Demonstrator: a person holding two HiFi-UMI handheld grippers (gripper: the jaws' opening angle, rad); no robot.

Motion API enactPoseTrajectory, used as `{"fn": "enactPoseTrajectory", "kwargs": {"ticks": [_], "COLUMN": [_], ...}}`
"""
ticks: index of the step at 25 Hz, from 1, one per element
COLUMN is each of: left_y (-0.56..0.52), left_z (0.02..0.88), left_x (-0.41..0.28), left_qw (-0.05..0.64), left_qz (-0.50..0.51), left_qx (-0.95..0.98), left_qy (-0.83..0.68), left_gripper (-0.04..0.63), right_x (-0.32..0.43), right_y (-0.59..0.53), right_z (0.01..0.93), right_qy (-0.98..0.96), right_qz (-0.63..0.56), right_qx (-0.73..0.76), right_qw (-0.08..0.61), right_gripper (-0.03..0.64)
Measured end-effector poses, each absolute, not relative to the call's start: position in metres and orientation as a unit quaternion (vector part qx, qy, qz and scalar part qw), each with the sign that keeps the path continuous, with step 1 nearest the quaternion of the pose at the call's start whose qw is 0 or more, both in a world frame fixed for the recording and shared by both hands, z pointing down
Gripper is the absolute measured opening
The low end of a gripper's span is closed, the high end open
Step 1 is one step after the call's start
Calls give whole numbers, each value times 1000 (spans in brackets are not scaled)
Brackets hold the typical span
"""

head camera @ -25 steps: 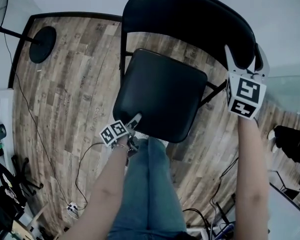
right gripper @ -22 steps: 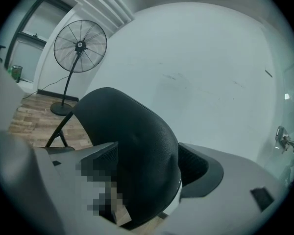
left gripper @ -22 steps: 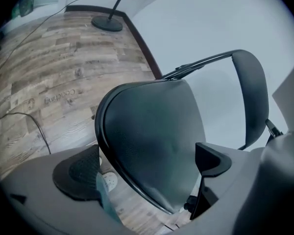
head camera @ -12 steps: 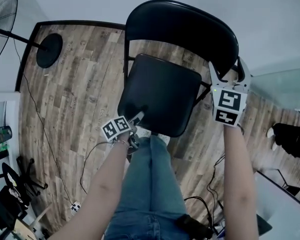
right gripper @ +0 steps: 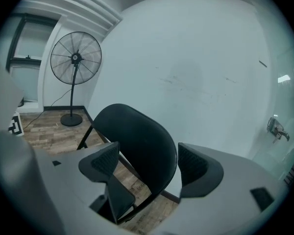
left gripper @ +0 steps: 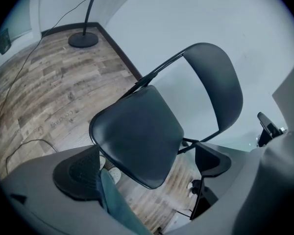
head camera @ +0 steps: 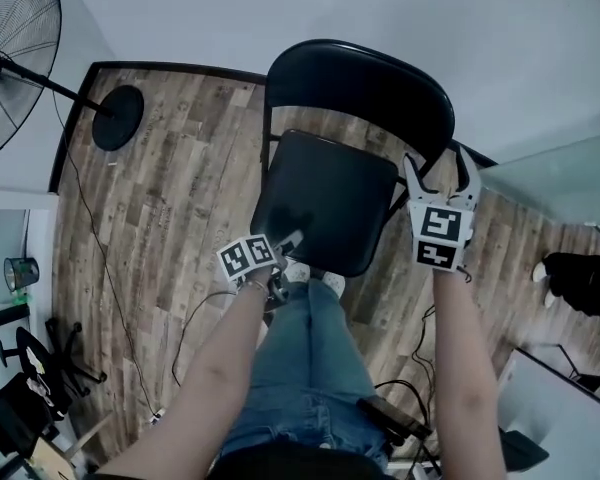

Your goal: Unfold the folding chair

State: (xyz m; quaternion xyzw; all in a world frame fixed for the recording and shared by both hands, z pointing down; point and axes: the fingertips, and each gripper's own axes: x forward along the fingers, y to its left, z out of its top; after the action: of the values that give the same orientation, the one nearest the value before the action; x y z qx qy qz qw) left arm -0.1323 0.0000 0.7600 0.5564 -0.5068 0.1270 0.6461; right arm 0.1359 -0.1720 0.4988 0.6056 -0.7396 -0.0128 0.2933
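The black folding chair [head camera: 330, 198] stands unfolded on the wood floor, padded seat down, curved backrest upright

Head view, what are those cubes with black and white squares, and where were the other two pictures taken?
A person stands over a folding chair and holds a two-jaw gripper in each hand; the marked cubes are parts of those grippers. The head view comes from a camera on the person's head, looking down at the wooden floor. The other two come from cameras riding on the left gripper and the right gripper, looking along their jaws. The chair stands unfolded; a fan stands nearby. Both grippers are open and hold nothing: the left is near the seat's front edge, the right beside the backrest.
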Motion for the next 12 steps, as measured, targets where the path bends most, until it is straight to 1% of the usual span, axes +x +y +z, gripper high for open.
{"fn": "enactPoseTrajectory", "kwargs": {"ticks": [7,12], "left_y": [-8,-16], "left_z": [714,684], "left_x": [-135,-135], "left_qw": [637,619], "left_qz": [117,128], "left_qx": [565,587], "left_qy": [-510,-505], "left_gripper": [571,572], "right_x": [133,132], "right_y": [-148,-133], "right_z": [474,457], "right_qy": [-745,-751], "right_qz": [4,11], "right_qx": [599,593], "right_qw": [292,290], "right_gripper": [359,359]}}
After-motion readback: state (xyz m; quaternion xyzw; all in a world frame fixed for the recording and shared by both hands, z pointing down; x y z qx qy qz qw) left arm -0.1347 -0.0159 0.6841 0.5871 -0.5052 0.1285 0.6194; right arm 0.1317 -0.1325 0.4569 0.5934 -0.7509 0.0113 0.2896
